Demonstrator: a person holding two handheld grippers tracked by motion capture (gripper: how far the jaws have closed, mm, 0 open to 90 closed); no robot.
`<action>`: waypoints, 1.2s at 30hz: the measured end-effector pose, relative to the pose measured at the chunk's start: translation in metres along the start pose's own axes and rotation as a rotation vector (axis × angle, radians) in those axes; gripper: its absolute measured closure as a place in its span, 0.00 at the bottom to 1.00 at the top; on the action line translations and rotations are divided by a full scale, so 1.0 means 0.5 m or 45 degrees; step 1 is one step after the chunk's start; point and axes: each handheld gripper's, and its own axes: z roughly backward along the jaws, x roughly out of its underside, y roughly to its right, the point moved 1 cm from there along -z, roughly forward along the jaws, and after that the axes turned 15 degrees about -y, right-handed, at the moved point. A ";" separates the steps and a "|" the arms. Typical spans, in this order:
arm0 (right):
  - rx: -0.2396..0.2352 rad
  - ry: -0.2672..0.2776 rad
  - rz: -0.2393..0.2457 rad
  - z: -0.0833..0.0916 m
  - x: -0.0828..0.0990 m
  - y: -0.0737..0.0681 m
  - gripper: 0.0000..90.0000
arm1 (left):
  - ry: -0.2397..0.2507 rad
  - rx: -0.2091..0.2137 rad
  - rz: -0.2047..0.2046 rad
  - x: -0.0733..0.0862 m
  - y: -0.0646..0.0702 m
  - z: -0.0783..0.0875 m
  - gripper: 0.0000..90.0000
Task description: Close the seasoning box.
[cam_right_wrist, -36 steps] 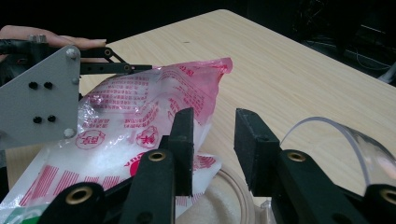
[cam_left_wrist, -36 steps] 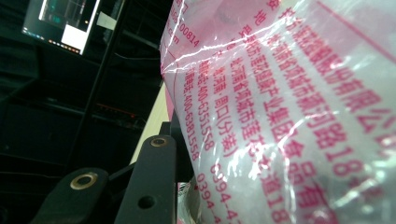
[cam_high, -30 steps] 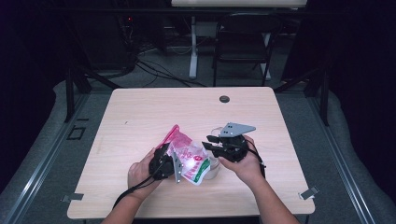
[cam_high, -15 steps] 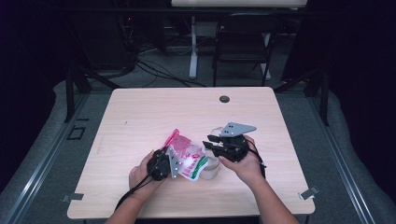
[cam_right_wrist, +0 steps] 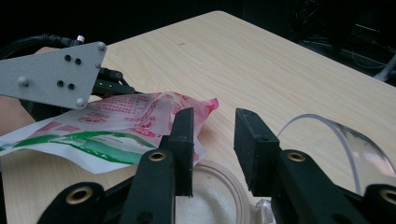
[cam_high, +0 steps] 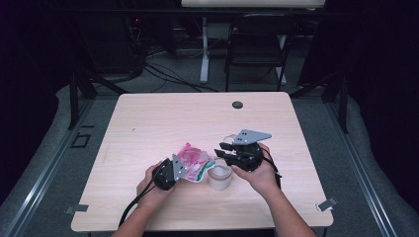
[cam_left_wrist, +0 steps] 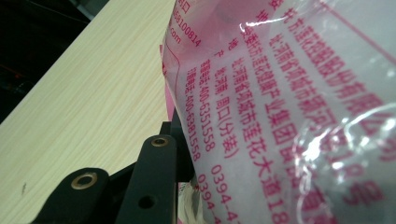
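Your left claw [cam_high: 179, 167] is clamped on the pink-printed plastic bag [cam_high: 191, 160], which tilts toward the round clear tub [cam_high: 219, 177] of white grains. Your right claw [cam_right_wrist: 212, 140] stands apart, jaws holding nothing, just above the tub's rim. Both rest near the front of the desk [cam_high: 163, 113].

Dim surrounds, glare on bag [cam_left_wrist: 299, 107], maybe blurry.

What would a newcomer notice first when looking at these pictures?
First, the pink and white printed bag near the table's front middle, clamped by the left gripper. Beside it stands a small clear container with white powder inside. The right gripper hovers just above that container, jaws apart and empty.
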 end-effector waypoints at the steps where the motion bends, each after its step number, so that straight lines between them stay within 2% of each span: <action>1: 0.000 0.001 0.000 0.000 0.000 0.000 0.76 | 0.004 0.009 0.012 0.001 0.000 -0.001 0.82; 10: 0.003 0.003 -0.001 0.000 0.000 -0.001 0.76 | 0.012 0.123 0.085 0.006 -0.010 -0.010 0.82; 12: 0.002 0.002 -0.001 0.000 0.000 -0.001 0.76 | 0.000 0.179 0.114 0.007 -0.013 -0.015 0.82; 14: 0.000 0.000 -0.001 0.000 0.000 -0.001 0.76 | -0.007 0.209 0.139 0.009 -0.016 -0.019 0.82; 21: 0.000 0.000 0.001 -0.002 0.000 -0.003 0.76 | 0.005 0.281 0.244 0.020 -0.035 -0.024 0.82; 29: -0.001 0.011 -0.006 0.000 0.000 -0.001 0.76 | 0.010 0.244 0.354 0.032 -0.062 -0.016 0.82; 36: -0.002 0.009 -0.008 0.000 0.000 -0.001 0.75 | 0.002 0.171 0.463 0.048 -0.112 0.006 0.82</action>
